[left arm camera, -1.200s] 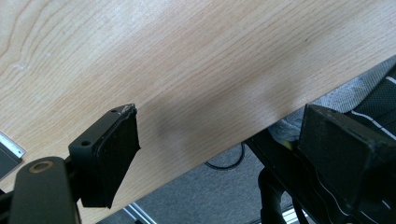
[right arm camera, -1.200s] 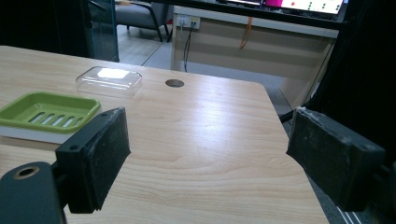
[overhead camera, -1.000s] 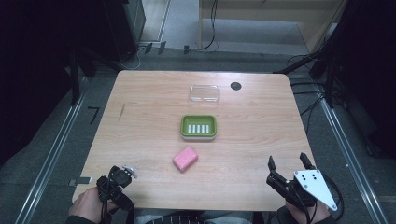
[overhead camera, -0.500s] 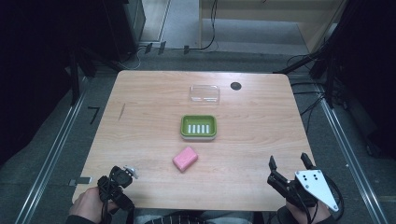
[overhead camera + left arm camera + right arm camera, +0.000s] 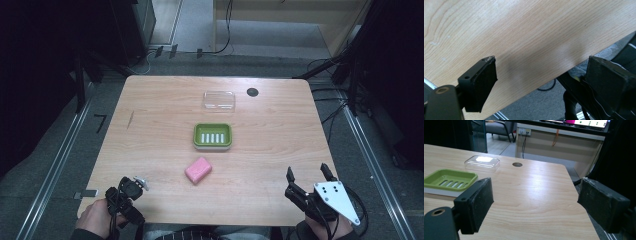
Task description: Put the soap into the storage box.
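Currently: left gripper (image 5: 131,186) low at the tabletop (image 5: 165,150) near edge, jaws just opening, empty; right gripper (image 5: 306,181) level, jaws wide apart, empty. Pink soap (image 5: 198,170) lies ahead, between both.

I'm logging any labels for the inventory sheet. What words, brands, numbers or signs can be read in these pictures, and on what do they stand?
No readable text in any view.
Pink soap bar: any embossing is too small to tell.
Green soap dish: slots, no lettering.
Clear lid: nothing printed on it.
Screen at the top edge of the right gripper view: coloured dots, too small and blurred to read.
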The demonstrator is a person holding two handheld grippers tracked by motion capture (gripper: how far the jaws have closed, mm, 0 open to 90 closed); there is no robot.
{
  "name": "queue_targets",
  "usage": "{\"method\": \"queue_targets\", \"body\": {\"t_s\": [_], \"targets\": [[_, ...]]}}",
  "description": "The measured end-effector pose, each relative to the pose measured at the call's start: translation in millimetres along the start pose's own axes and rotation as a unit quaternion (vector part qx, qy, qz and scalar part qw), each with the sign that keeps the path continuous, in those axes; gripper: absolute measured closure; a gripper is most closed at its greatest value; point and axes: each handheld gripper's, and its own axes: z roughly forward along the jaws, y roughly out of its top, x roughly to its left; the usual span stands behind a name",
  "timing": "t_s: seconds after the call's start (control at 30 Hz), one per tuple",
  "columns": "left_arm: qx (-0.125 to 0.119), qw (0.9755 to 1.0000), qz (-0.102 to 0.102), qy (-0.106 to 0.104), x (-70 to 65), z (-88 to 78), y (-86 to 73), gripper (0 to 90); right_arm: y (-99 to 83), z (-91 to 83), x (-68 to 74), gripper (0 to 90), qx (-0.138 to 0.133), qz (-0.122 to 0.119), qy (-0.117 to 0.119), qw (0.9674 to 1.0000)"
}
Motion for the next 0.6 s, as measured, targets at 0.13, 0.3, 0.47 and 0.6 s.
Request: {"method": "queue_targets", "body": {"t_s": [0.13, 0.3, 0.47, 0.6], "targets": [[-0.005, 1.0000, 0.005, -0.001, -0.8, -1.1, 0.1, 9.5, 0.0, 0.0, -0.4, 12.7, -0.001, 0.000, 0.000, 1.0000], [-0.016, 0.9998, 0.007, 0.002, -1.9, -2.5, 1.8, 9.1, 0.1, 0.1, 0.4, 12.7, 0.000, 0.000, 0.000, 1.0000], [-0.028, 0.9995, 0.016, 0.002, -2.7, -4.0, 8.0, 8.8, 0.1, 0.3, 0.1, 12.7, 0.000, 0.000, 0.000, 1.0000], [-0.039, 0.9991, 0.017, -0.007, -2.9, -4.1, 13.5, 8.7, 0.1, 0.2, 0.2, 12.7, 0.000, 0.000, 0.000, 1.0000]]}}
